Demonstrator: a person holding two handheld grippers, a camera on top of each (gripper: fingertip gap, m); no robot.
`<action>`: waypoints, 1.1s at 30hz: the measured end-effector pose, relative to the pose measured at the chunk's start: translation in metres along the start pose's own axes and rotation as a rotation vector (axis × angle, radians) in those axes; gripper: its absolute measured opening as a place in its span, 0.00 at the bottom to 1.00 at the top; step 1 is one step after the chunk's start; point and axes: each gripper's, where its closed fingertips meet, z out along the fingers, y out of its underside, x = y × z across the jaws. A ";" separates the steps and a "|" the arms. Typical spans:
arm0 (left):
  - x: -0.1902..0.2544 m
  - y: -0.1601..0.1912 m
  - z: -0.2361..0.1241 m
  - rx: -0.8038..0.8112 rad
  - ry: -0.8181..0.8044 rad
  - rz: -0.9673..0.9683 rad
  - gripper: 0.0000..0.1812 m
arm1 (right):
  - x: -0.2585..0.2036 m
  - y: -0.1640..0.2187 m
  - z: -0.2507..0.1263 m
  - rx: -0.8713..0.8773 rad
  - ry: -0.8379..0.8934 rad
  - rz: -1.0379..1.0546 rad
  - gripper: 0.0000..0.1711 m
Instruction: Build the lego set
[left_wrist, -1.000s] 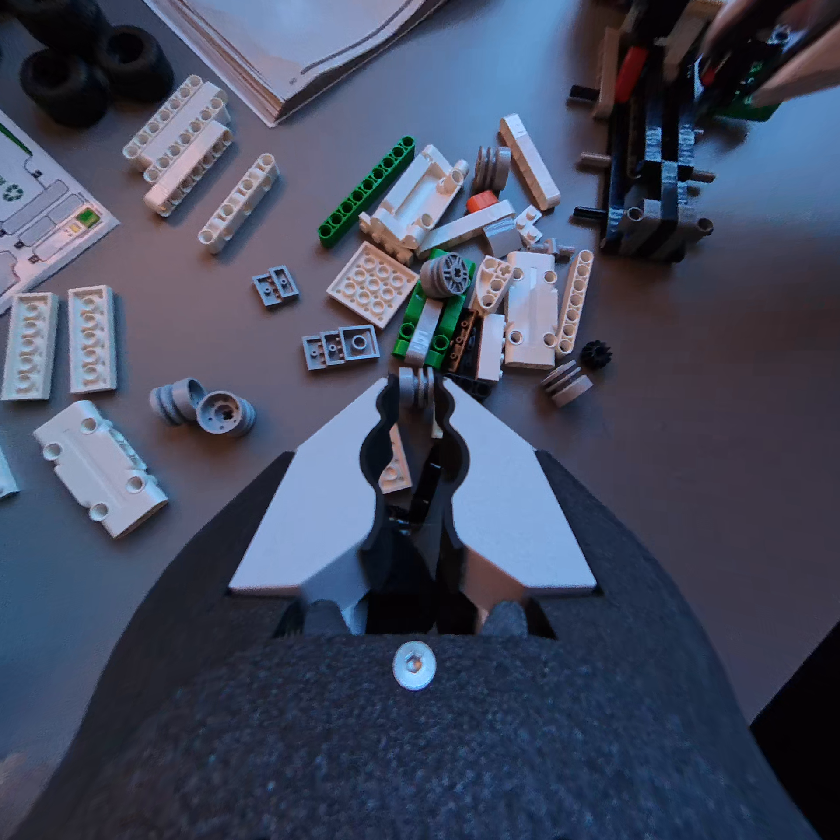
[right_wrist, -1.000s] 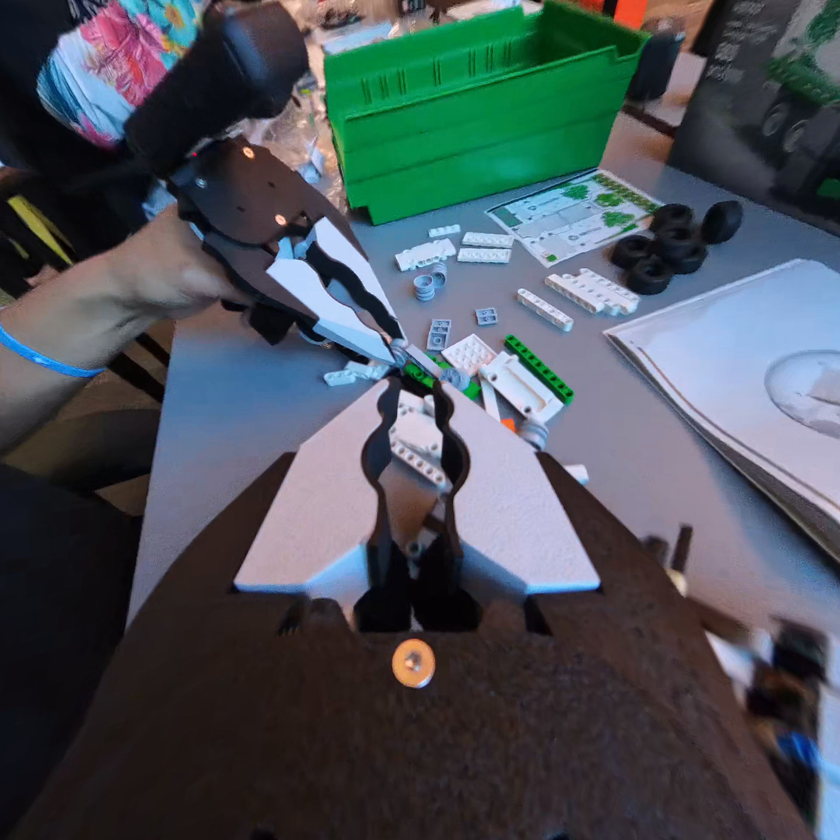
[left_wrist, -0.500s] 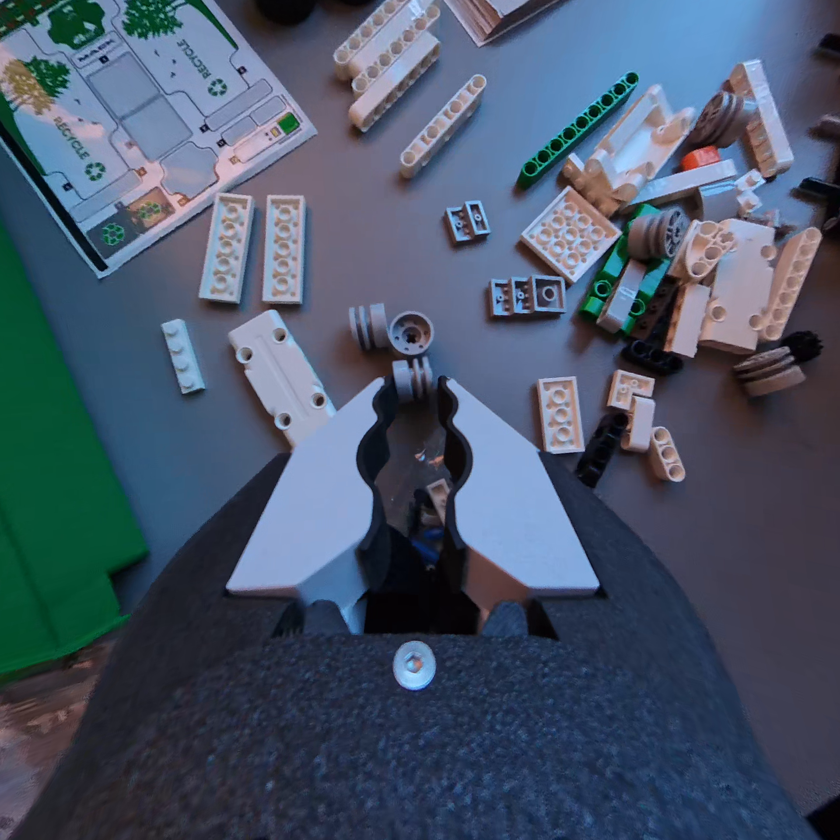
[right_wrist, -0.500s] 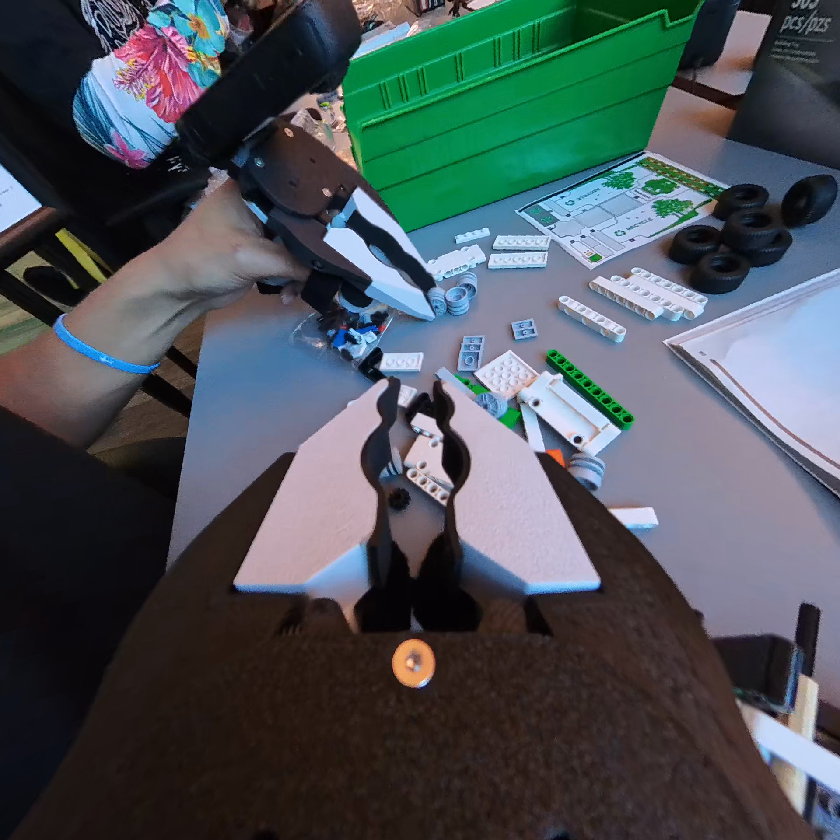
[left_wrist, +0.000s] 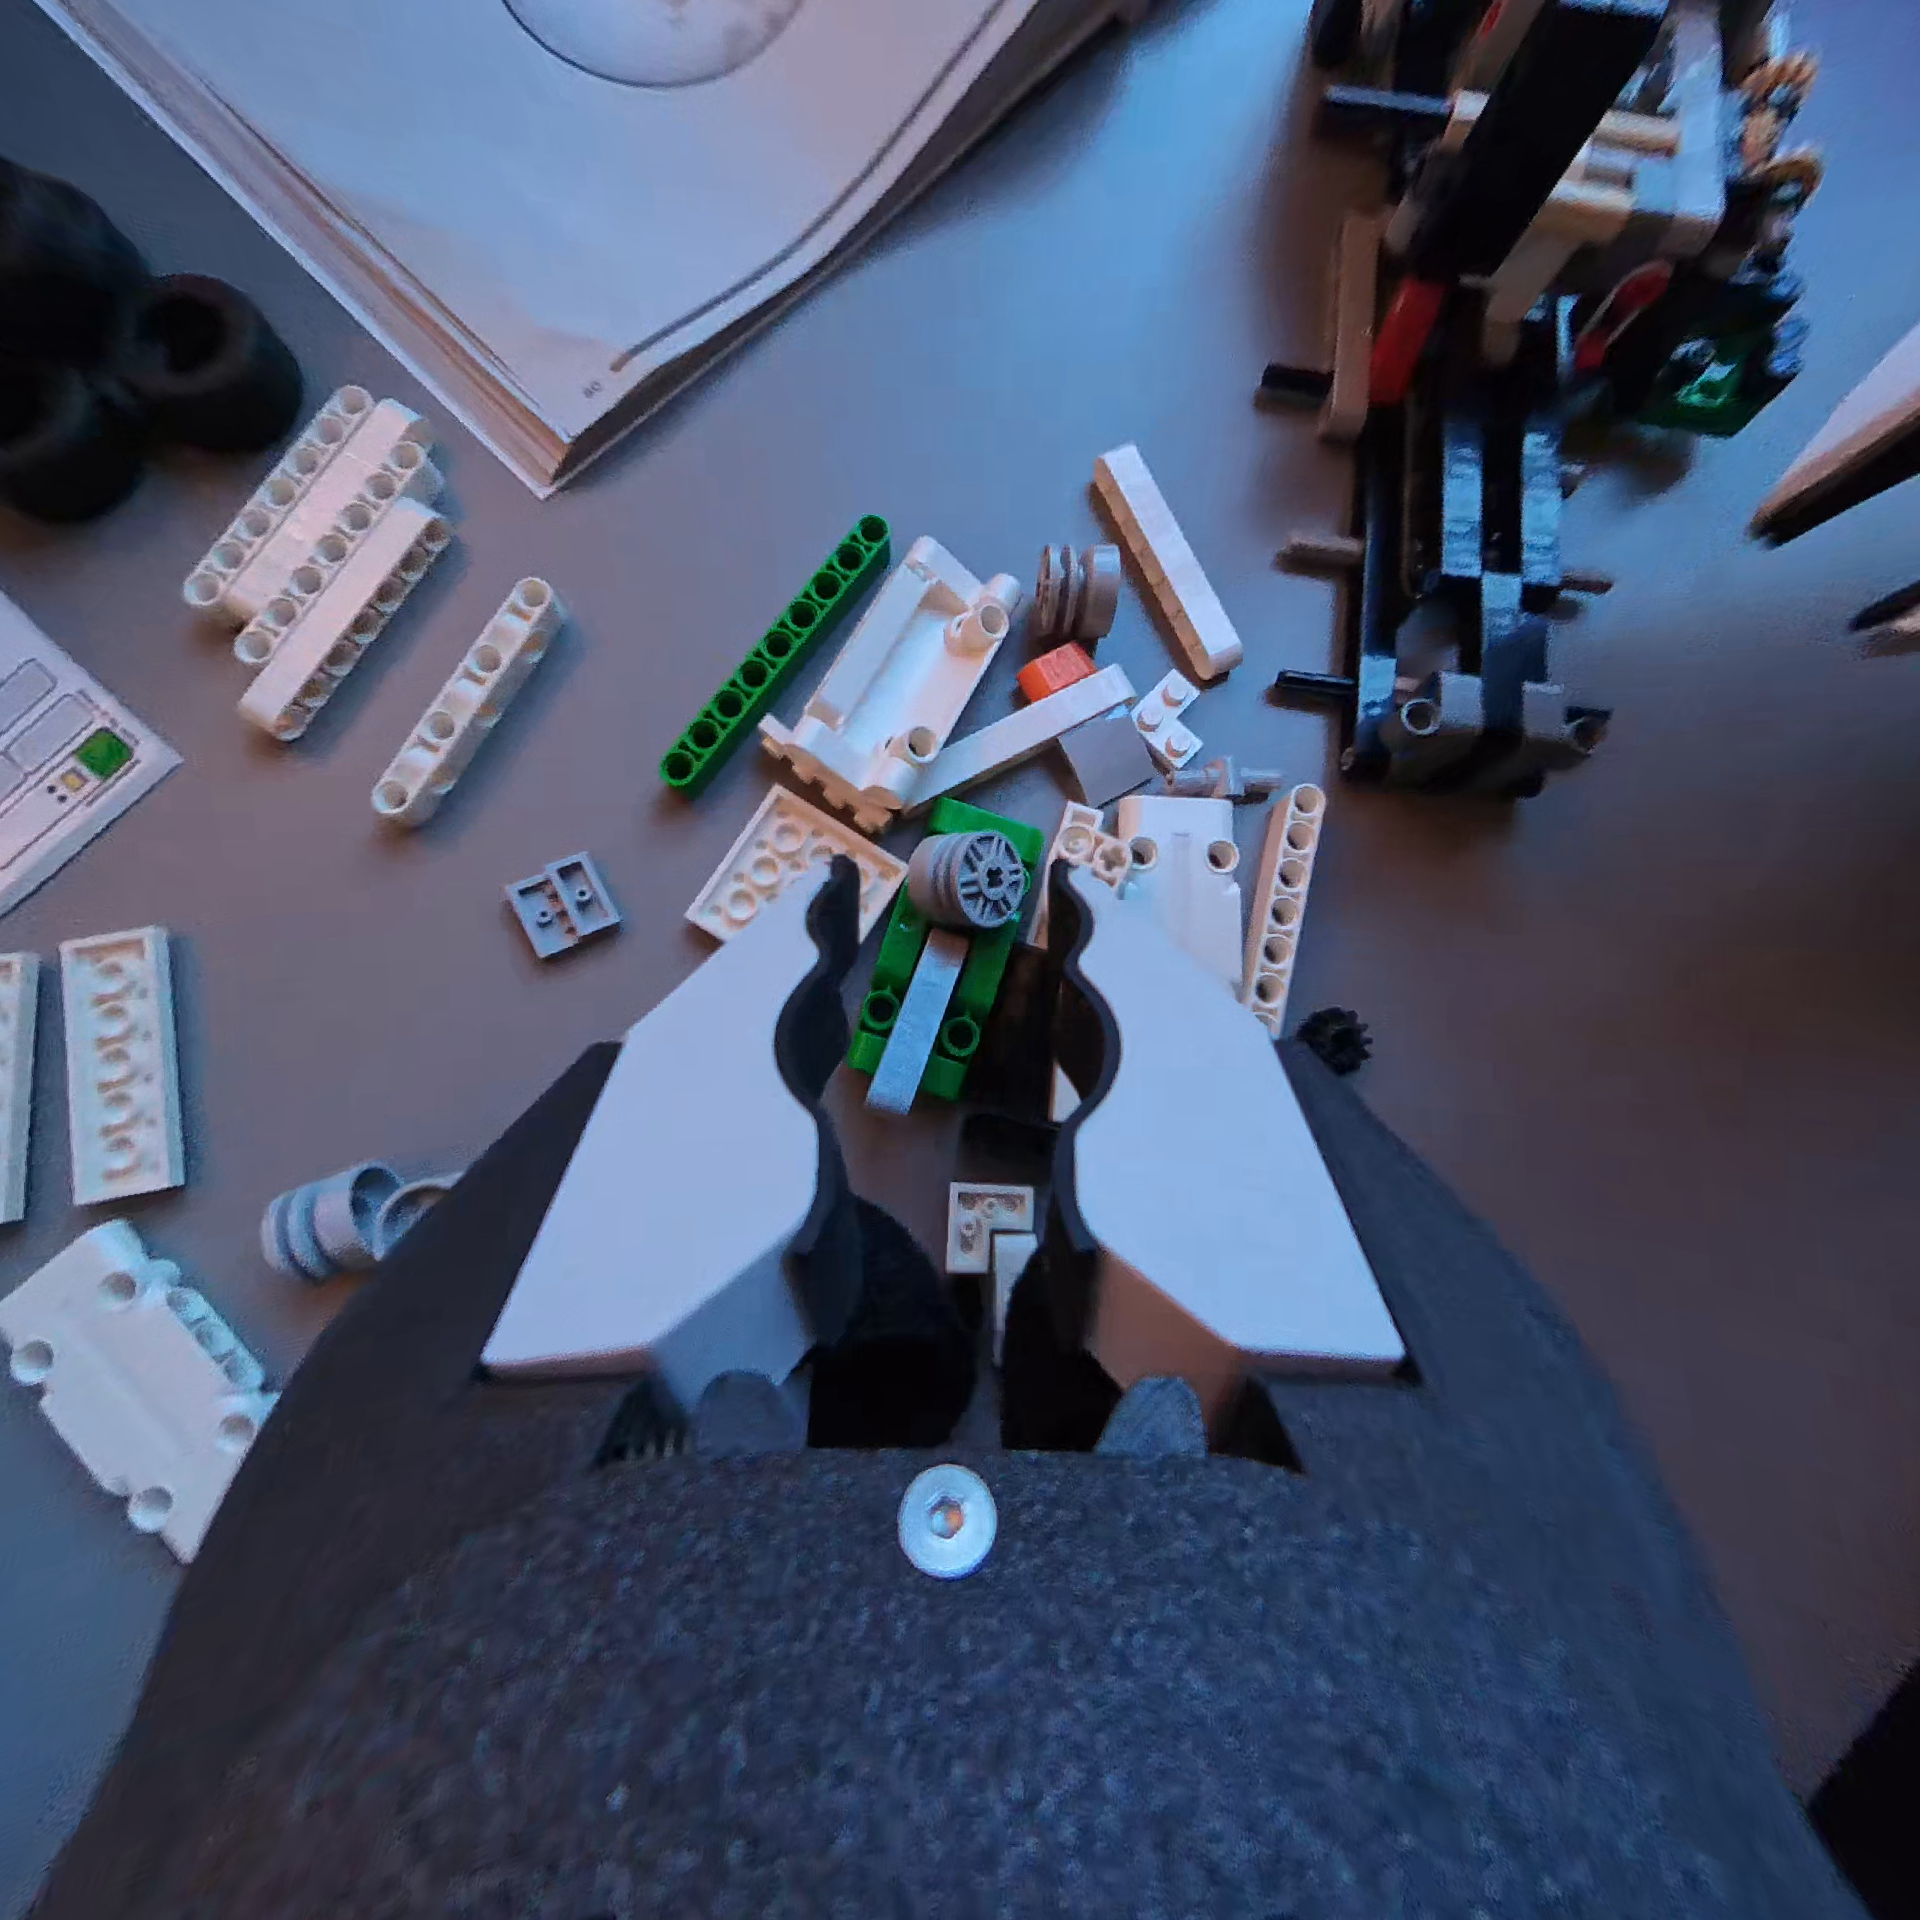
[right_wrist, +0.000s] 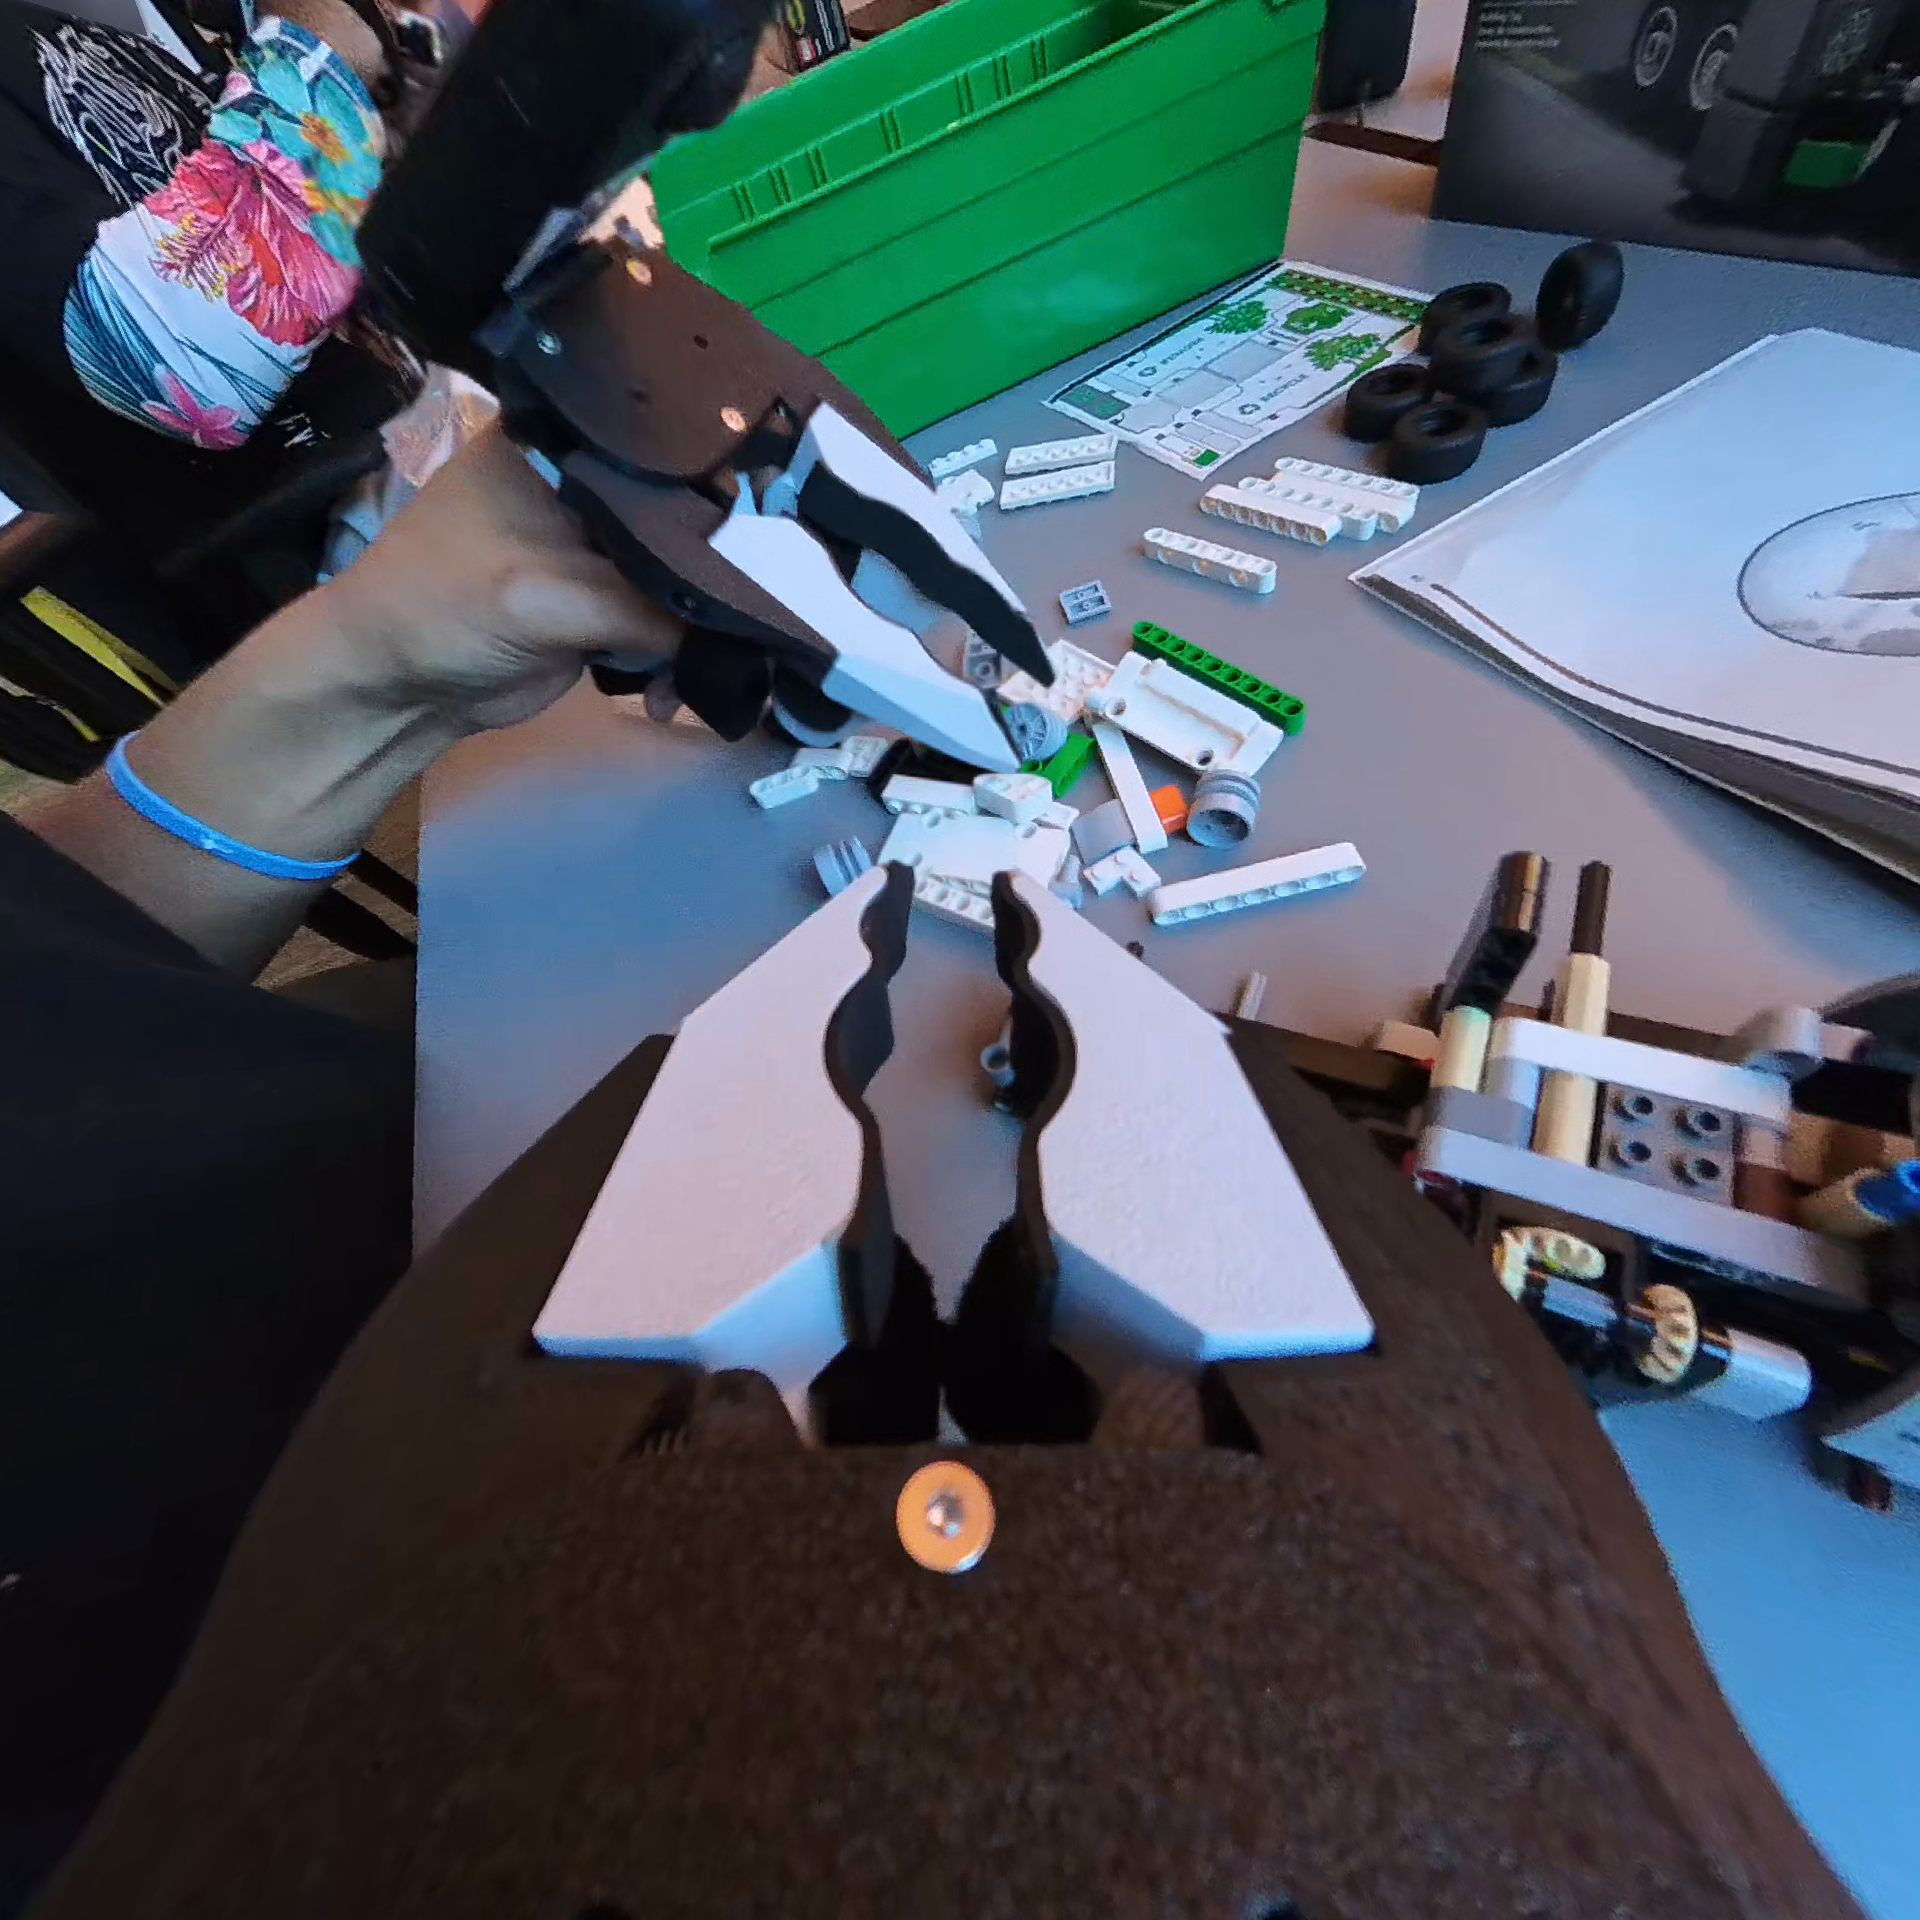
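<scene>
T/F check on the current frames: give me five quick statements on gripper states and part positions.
1. The left gripper is open over the grey spoked wheel hub. True.
2. That hub lies on a green lego piece. True.
3. The right gripper is clamping a white beam. False: nothing sits between its tips.
4. The long green holed beam is snapped onto the dark partly built model. False: it lies loose beside white parts.
5. The black rubber tyres sit near the sticker sheet. True.
</scene>
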 end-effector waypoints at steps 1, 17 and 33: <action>0.001 0.001 0.003 -0.013 0.001 0.008 0.17 | 0.001 0.001 -0.002 0.002 0.004 0.000 0.09; -0.070 0.029 -0.046 -0.058 -0.169 -0.064 0.11 | 0.003 0.010 -0.011 0.021 -0.032 0.013 0.09; -0.055 -0.010 -0.026 -0.059 -0.192 0.122 0.22 | 0.004 0.012 -0.019 0.034 -0.022 0.030 0.09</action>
